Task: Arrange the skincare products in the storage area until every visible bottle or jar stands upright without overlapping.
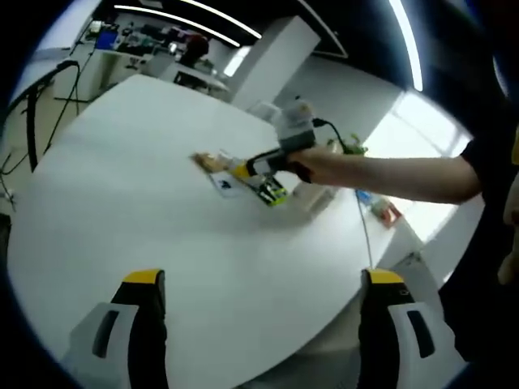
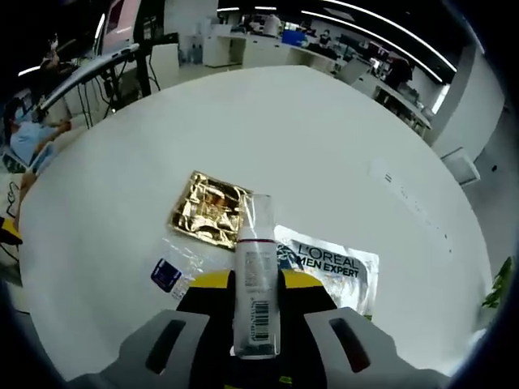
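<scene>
A white bottle (image 2: 258,259) with a clear cap lies lengthwise between the jaws of my right gripper (image 2: 256,285), which is shut on it just above the round white table (image 2: 349,138). Under the bottle's cap lies a crinkled gold packet (image 2: 208,209). A silver L'Oreal sachet (image 2: 332,263) and a small clear packet with a blue label (image 2: 169,272) lie flat on either side. In the left gripper view, my left gripper (image 1: 263,284) stands wide open over bare table near its edge, well short of the right gripper (image 1: 259,174) and the gold packet (image 1: 211,160).
A person's arm (image 1: 389,174) reaches in from the right with the right gripper. Small coloured items (image 1: 381,209) and a green plant (image 1: 349,146) sit near the table's far edge. Desks and chairs stand beyond the table.
</scene>
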The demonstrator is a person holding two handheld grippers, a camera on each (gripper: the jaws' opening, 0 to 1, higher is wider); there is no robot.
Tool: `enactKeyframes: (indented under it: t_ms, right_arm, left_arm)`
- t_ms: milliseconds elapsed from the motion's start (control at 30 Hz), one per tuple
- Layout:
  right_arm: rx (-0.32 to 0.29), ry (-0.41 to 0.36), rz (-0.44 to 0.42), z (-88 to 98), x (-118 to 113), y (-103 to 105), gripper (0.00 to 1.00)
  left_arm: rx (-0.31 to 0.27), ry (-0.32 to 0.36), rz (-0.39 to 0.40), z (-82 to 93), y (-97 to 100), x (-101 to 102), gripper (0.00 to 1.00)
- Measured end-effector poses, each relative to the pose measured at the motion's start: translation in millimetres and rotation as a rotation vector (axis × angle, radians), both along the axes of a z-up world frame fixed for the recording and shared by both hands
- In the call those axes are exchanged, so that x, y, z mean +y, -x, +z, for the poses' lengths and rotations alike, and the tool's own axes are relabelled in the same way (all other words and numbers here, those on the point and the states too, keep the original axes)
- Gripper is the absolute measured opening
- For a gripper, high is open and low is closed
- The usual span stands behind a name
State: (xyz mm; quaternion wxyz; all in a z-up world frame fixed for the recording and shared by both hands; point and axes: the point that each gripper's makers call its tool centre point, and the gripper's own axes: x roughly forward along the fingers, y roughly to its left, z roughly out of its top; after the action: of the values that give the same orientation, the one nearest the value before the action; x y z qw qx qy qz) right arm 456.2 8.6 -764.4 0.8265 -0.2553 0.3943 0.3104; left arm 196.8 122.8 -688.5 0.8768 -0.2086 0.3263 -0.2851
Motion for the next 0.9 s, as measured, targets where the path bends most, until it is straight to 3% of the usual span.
enactKeyframes:
  t_ms: [333, 400, 467, 533, 900]
  right_arm:
    - [-0.02, 0.006, -0.001, -1.4, 1, -3, 0.21]
    - [-0.001, -0.054, -0.02, -0.6, 6, 0, 0.2]
    - [-0.028, -0.064, -0.045, 4.2, 6, -1, 0.2]
    - [-0.063, -0.048, -0.007, 9.7, 11, -2, 0.2]
    - [-0.081, -0.078, 0.039, 31.2, 14, 15, 0.2]
  left_arm:
    - [-0.014, 0.029, 0.013, 9.8, -4.4, -6, 0.9]
    - [-0.017, 0.026, 0.007, 10.0, -4.0, -7, 0.9]
    - [-0.022, 0.025, 0.002, 12.5, -3.0, -9, 0.91]
    - [-0.027, 0.02, -0.002, 15.1, -2.0, -11, 0.91]
    - [-0.051, 0.023, -0.01, 28.3, 4.5, -18, 0.9]
